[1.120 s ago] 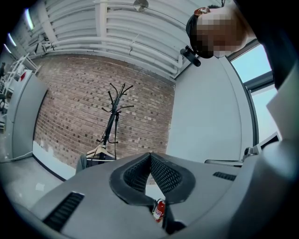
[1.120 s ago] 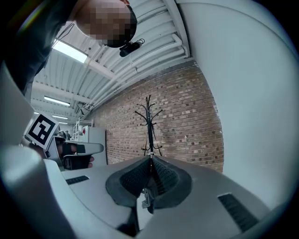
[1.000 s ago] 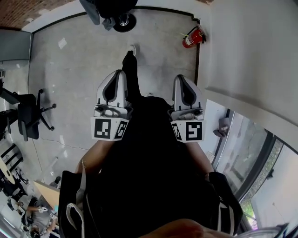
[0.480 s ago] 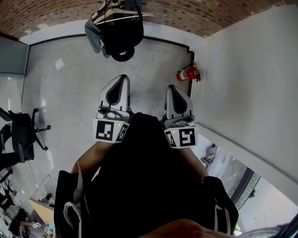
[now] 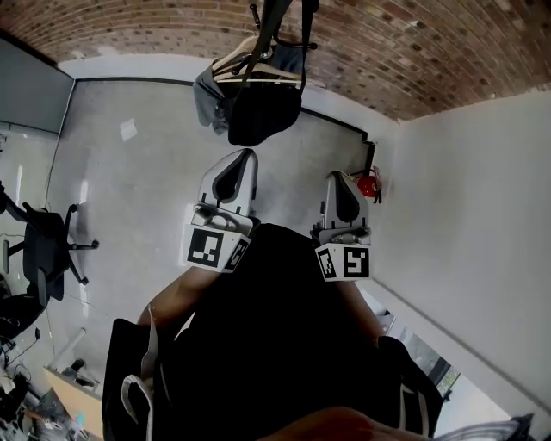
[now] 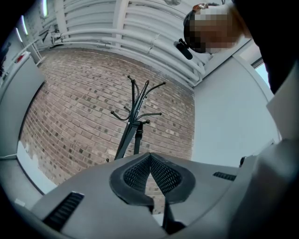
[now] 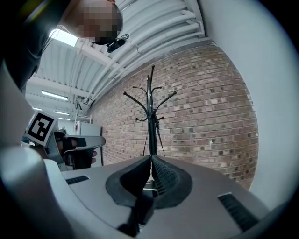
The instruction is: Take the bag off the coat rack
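A black bag (image 5: 258, 110) hangs from the dark coat rack (image 5: 274, 19) at the top of the head view, against the brick wall. A grey garment (image 5: 207, 95) and wooden hangers (image 5: 258, 71) hang beside it. My left gripper (image 5: 244, 157) and right gripper (image 5: 337, 177) are held out side by side, well short of the rack and below the bag. Both are shut with nothing between the jaws. In the left gripper view the rack (image 6: 135, 116) rises above the closed jaws (image 6: 149, 157). The right gripper view shows the rack (image 7: 152, 112) straight ahead over its closed jaws (image 7: 150, 158).
A red fire extinguisher (image 5: 368, 183) hangs in the corner where the white wall (image 5: 465, 215) meets the brick wall. An office chair (image 5: 43, 250) stands at the left on the grey floor (image 5: 129, 189). The left gripper's marker cube (image 7: 41, 127) shows in the right gripper view.
The view has risen toward the brick wall, so the rack and hanging bag now show more fully and nearer. Both grippers have stayed shut, side by side.
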Demonstrator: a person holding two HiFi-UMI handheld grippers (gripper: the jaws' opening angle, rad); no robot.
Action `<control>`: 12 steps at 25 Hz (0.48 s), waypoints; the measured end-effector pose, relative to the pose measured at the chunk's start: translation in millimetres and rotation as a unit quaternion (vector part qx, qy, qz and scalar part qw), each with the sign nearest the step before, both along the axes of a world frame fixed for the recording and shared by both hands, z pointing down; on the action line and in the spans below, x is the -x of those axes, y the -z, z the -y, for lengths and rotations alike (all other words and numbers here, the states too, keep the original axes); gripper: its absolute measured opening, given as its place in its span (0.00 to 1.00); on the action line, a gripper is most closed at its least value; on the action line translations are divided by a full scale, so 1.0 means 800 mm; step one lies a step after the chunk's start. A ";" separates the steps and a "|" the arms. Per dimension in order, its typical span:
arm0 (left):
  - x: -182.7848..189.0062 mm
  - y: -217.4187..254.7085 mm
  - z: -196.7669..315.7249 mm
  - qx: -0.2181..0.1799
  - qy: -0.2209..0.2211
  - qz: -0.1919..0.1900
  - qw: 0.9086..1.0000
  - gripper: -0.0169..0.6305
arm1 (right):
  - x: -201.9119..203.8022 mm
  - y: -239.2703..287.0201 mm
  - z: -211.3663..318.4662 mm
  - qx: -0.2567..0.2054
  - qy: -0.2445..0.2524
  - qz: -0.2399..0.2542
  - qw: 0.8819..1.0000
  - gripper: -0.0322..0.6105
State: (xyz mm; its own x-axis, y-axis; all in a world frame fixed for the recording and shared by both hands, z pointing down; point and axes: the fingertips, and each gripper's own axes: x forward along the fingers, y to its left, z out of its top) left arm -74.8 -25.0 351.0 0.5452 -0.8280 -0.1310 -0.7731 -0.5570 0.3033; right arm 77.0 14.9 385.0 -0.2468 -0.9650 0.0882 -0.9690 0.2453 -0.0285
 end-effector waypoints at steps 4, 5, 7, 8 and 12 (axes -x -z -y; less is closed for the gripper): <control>-0.004 0.003 0.034 -0.003 -0.022 -0.006 1.000 0.06 | 0.011 -0.004 0.047 0.007 0.004 0.003 1.000 0.08; -0.007 0.004 0.041 -0.003 -0.030 -0.010 0.999 0.06 | 0.017 -0.004 0.057 0.008 0.006 0.002 1.000 0.08; -0.010 0.007 0.055 -0.006 -0.042 -0.020 0.999 0.06 | 0.031 0.005 0.069 0.006 0.012 -0.002 1.000 0.08; -0.010 0.011 0.061 -0.011 -0.045 -0.024 0.999 0.06 | 0.038 0.011 0.071 0.002 0.015 -0.007 1.000 0.08; -0.020 0.016 0.087 -0.016 -0.042 -0.019 0.999 0.06 | 0.048 0.019 0.080 -0.007 0.033 -0.018 0.999 0.08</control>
